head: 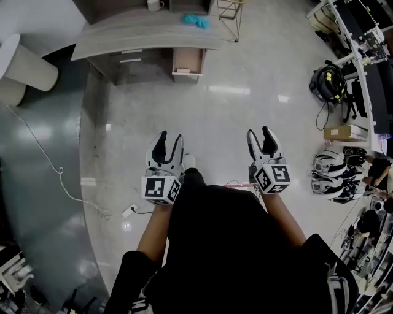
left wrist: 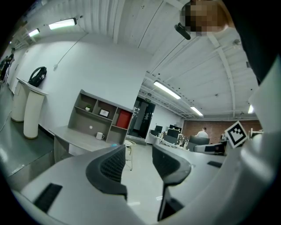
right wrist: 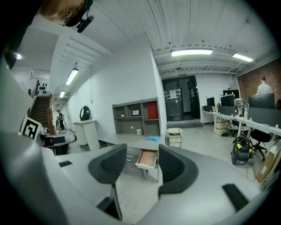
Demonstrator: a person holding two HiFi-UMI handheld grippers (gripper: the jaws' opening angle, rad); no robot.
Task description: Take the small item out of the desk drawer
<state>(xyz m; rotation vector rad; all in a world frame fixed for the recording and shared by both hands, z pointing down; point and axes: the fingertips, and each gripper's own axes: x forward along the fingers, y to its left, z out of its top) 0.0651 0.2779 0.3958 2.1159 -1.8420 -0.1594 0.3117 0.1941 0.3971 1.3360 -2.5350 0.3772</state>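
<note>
The grey desk [head: 147,30] stands far ahead across the pale floor, with its wooden drawer [head: 187,61] pulled open. In the right gripper view the drawer [right wrist: 147,159] shows between the jaws, far off; no item inside it can be made out from here. My left gripper [head: 167,144] and right gripper [head: 263,138] are held side by side in front of me, both open and empty. In the left gripper view the left gripper [left wrist: 138,160] points past the desk [left wrist: 74,134] toward the room beyond. A teal cloth [head: 196,21] and a white mug [head: 153,5] sit on the desk.
A wire stool [head: 230,12] stands right of the desk. White round pillars [head: 24,67] are at the left, with a cable [head: 61,172] trailing over the floor. A black backpack [head: 328,83], a cardboard box [head: 338,132] and helmets [head: 331,172] line the right side.
</note>
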